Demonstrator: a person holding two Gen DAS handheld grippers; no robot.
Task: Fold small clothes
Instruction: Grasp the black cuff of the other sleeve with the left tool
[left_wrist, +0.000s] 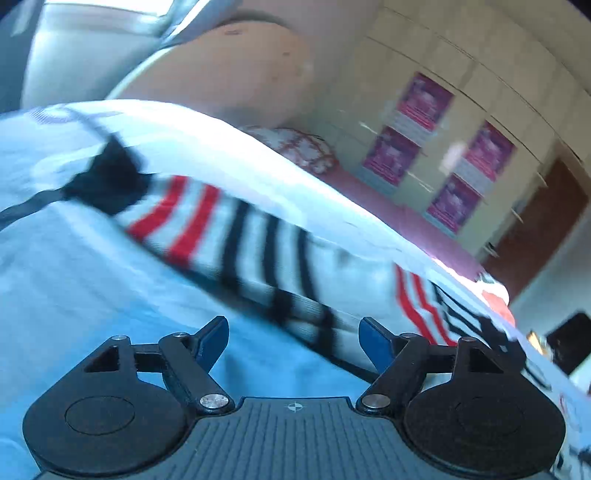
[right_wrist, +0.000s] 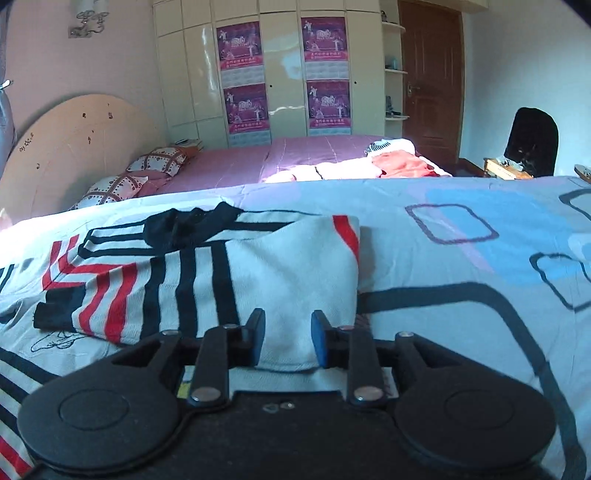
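Observation:
A small white knit garment (right_wrist: 207, 273) with red and black stripes and a black collar lies partly folded on a light blue patterned sheet (right_wrist: 461, 236). My right gripper (right_wrist: 288, 341) is open with its blue fingers on either side of the garment's near white edge. In the left wrist view the picture is tilted and blurred. There the same garment (left_wrist: 236, 236) stretches across the sheet (left_wrist: 92, 295). My left gripper (left_wrist: 293, 339) is open just in front of the garment's striped edge and holds nothing.
Behind the sheet is a bed with a pink cover (right_wrist: 258, 158), patterned pillows (right_wrist: 155, 162), loose orange clothes (right_wrist: 399, 164) and a round wooden headboard (right_wrist: 70, 144). A cream wardrobe (right_wrist: 280, 74) with purple posters, a brown door (right_wrist: 432, 81) and a dark chair (right_wrist: 532, 144) stand at the back.

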